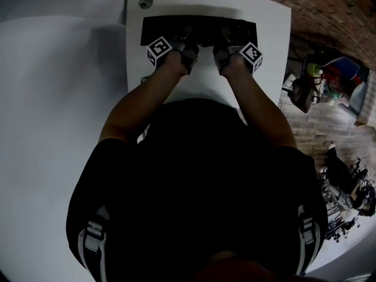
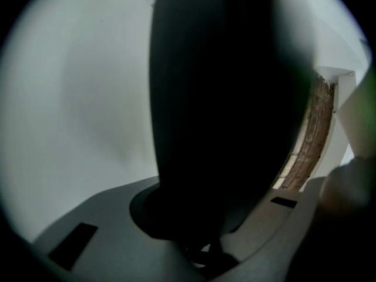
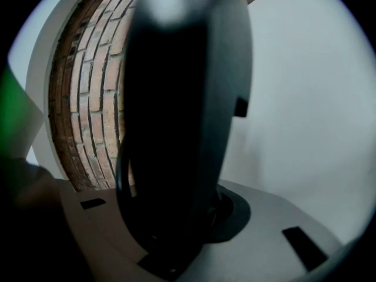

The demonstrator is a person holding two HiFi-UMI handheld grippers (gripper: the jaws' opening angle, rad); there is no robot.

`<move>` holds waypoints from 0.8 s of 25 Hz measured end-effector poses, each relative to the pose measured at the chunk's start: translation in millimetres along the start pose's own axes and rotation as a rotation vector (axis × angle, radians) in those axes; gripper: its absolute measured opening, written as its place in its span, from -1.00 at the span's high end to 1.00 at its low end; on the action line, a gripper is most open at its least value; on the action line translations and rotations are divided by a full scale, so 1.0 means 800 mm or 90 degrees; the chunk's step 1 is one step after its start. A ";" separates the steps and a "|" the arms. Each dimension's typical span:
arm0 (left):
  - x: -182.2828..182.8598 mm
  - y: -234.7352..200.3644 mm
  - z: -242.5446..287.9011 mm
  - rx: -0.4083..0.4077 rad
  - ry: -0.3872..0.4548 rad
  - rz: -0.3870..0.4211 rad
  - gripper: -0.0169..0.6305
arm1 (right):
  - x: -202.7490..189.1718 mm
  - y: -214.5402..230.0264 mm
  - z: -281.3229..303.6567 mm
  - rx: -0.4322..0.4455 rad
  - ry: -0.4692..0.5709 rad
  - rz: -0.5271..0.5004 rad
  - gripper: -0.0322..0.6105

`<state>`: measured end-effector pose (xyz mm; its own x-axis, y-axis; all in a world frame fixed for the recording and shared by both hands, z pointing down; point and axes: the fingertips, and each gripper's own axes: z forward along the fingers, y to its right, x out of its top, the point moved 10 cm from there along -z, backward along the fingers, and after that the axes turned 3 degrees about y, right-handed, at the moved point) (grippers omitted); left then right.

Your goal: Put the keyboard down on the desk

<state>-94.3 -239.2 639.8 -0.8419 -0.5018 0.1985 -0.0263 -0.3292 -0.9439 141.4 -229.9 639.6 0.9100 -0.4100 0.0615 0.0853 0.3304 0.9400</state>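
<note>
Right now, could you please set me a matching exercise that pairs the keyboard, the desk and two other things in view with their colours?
Things:
1. keyboard
2. desk
3. floor
4. round cap in the desk's far left corner

Colours:
a. white
b. red-brown brick
c. grey
d. black

Pairs: 1-d; 2-a; 3-b; 4-c
</note>
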 end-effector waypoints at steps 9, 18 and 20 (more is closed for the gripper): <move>0.003 -0.021 0.011 0.016 0.007 -0.006 0.70 | 0.008 0.019 0.012 -0.020 -0.008 0.001 0.53; 0.006 -0.049 0.019 0.046 0.014 -0.019 0.70 | 0.014 0.048 0.024 -0.051 -0.024 0.003 0.52; 0.007 -0.052 0.018 0.049 0.014 -0.018 0.70 | 0.013 0.050 0.023 -0.054 -0.026 0.002 0.52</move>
<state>-90.0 -239.3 684.1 -0.8533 -0.4740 0.2173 -0.0092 -0.4031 -0.9151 146.7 -236.6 683.9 0.8930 -0.4431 0.0792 0.1189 0.4020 0.9079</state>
